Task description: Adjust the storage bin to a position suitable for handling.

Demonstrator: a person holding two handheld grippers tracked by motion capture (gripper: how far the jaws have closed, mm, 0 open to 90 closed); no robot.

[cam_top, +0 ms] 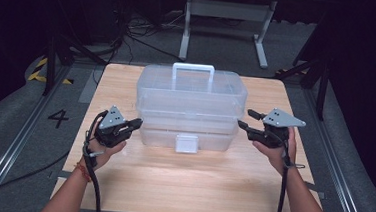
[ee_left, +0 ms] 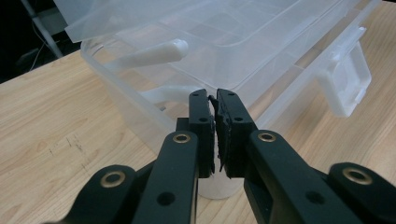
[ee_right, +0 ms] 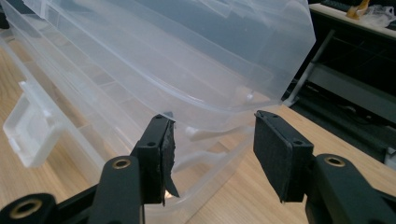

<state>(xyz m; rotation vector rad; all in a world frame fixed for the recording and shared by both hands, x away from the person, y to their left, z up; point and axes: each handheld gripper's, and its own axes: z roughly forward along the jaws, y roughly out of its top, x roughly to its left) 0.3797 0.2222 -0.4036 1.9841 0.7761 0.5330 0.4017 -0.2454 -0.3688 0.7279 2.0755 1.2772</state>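
A clear plastic box (cam_top: 191, 108) sat mid-table, its lid raised slightly and its front latch (cam_top: 187, 143) hanging loose. The left gripper (cam_top: 135, 124) was pressed together, holding nothing; the right gripper (cam_top: 248, 118) stood apart. Lifting both lid ends evenly would probably work best.

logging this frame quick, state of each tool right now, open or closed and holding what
Left tool: closed, holding nothing, just short of the clear plastic storage box.
Right tool: open, holding nothing, jaws apart at the box's end.
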